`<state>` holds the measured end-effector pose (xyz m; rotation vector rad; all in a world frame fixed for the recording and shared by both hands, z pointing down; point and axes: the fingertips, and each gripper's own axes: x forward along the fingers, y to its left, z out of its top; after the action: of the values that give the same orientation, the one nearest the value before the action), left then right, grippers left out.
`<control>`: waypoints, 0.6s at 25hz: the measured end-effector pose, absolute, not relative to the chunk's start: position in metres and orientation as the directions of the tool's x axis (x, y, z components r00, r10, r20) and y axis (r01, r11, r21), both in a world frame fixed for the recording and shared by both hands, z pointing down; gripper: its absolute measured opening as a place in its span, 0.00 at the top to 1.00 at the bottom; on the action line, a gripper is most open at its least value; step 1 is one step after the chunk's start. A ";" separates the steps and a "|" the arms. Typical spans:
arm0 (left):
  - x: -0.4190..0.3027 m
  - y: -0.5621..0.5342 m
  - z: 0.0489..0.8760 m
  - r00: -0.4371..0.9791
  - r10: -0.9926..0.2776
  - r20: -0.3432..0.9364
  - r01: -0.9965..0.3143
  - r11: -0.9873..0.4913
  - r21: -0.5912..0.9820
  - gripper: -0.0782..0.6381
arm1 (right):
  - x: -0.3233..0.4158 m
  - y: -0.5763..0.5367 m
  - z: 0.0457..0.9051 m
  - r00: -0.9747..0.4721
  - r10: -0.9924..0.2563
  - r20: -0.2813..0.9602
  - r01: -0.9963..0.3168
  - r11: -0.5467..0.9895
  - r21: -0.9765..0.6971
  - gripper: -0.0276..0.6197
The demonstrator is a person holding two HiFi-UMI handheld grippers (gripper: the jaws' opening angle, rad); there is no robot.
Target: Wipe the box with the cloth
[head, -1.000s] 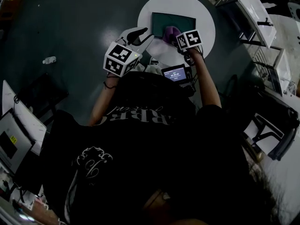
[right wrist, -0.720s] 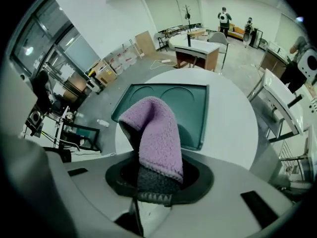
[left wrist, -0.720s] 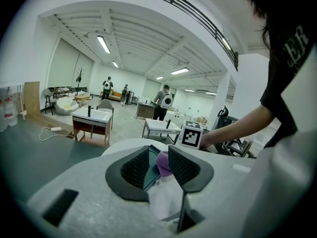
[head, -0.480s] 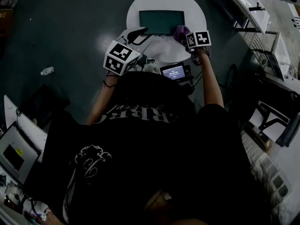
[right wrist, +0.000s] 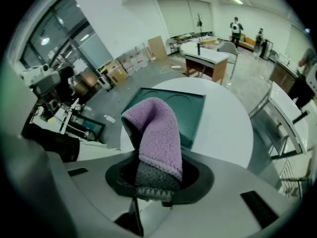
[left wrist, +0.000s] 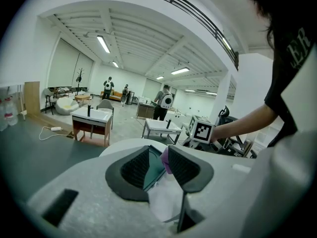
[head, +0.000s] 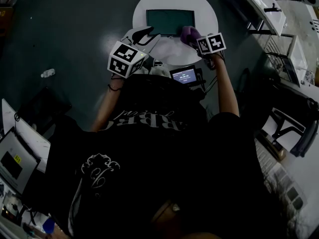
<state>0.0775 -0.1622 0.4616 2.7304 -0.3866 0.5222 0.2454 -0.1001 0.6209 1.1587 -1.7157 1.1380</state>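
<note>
Head view is giving the plainest reading of the layout. The flat green box (head: 170, 22) is lying on the round white table (head: 209, 14), with its long axis running side to side across the person. Both tools are sitting at its near edge.

The right gripper (head: 195, 38) is pinching the purple cloth (head: 188, 34). Its jaws are pressing on a fold, so the free end is poking forward like a pad. That pad is hanging at the box's near right corner; whether it is touching the top yet, I cannot tell. In the right gripper view the box is lying directly ahead, beneath and beyond the cloth. In the head view nearly all of its top is stretching away to the left of that corner.

The left gripper (head: 143, 34) is waiting at the near left corner with its jaws spread. In the left gripper view the box's edge is showing in the gap between them, but nothing is being squeezed there.

Judging by this, the right hand is doing the wiping. The coming stroke is looking like a sweep leftward along the long axis, towards the left gripper, which seems placed to steady the box.
</note>
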 end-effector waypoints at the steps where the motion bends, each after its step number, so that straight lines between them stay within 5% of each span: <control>1: 0.076 -0.164 0.462 0.893 -0.210 0.398 -0.333 -0.903 0.272 0.71 | 0.235 -0.102 0.617 -0.332 -0.266 0.905 -0.932 0.242 -0.271 0.78; 9: 0.060 -0.172 0.468 0.866 -0.282 0.412 -0.414 -0.867 0.276 0.71 | 0.136 -0.112 0.612 -0.476 -0.108 0.873 -0.704 0.641 -0.305 0.78; 15: 0.043 -0.171 0.472 0.846 -0.319 0.427 -0.460 -0.843 0.280 0.71 | 0.082 -0.118 0.640 -0.425 -0.004 0.905 -0.586 0.763 -0.272 0.78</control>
<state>0.0431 -0.1712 0.4722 2.6479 -0.5812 0.5201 0.0822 -0.1180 0.6396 0.4493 -1.9153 0.6996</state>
